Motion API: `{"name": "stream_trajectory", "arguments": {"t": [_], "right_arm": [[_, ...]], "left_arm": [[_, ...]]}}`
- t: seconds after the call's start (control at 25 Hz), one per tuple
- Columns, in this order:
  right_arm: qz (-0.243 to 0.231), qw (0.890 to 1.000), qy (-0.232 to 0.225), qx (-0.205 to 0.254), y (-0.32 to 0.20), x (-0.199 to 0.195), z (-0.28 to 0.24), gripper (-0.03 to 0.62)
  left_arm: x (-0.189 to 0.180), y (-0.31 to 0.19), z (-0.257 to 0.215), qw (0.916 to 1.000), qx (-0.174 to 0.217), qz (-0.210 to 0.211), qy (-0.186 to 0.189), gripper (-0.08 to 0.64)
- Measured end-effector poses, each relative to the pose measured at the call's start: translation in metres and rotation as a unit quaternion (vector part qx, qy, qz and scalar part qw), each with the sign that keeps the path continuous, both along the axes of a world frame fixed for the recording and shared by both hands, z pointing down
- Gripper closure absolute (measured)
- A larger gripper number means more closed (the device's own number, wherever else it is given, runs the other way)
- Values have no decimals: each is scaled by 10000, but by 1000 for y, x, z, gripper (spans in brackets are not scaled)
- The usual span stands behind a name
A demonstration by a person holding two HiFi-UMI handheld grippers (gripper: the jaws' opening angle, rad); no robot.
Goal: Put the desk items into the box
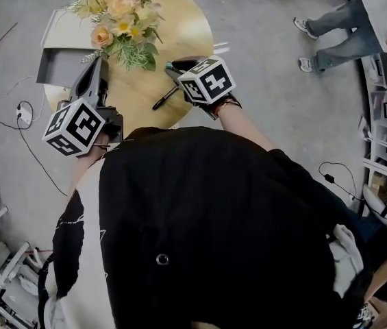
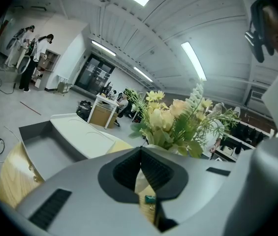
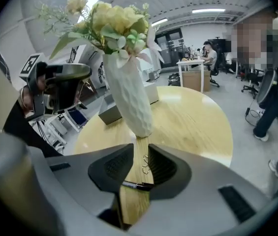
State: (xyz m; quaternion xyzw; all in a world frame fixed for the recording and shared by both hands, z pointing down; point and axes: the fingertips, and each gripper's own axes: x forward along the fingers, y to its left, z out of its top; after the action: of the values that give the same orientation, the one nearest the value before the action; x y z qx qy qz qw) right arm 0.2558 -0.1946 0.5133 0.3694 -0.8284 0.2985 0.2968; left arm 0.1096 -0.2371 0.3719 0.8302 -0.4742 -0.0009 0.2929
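Pen (image 3: 138,185): a dark one lying crosswise low in the gap between my right jaws. The head view shows it (image 1: 164,99) flat on the table, just left of and below the right gripper.
Right gripper (image 3: 139,154): jaws stand wide apart over the wood, pads off the pen. In the head view (image 1: 177,68) it sits right of centre, tipped down toward the table.
Paper clips (image 3: 145,163): two small wire loops on the wood between my right jaws, just beyond the pen. Only the right gripper view shows them.
Left gripper (image 2: 139,151): jaws meet at the tips with nothing in them. In the head view (image 1: 99,63) it points toward the upper left of the frame.
Small green thing (image 2: 150,199): low behind my closed left jaws, too small to name. No other view shows it.
Box (image 1: 59,66): grey, open, with a pale lid, at the table's upper-left edge. It fills the left of the left gripper view (image 2: 45,151).
Vase (image 3: 129,92): white, ribbed, upright, just past my right jaws.
Flowers (image 1: 121,19): yellow and peach, hiding the vase from above.
Table (image 1: 186,33): round, light wood.
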Motion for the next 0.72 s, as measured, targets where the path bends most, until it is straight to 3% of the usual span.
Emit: {"name": "stream_trajectory", "arguments": {"t": [0.32,0.72], "right_arm": [[-831,9909,1036,238,3,-7,20,477],[-826,9891,1190,263,0,-5,32,479]], "left_arm": [[-14,-8,1,9995,-95,-316,25,551],[-14,-5,4,9995,-119,-303,16,551]]}}
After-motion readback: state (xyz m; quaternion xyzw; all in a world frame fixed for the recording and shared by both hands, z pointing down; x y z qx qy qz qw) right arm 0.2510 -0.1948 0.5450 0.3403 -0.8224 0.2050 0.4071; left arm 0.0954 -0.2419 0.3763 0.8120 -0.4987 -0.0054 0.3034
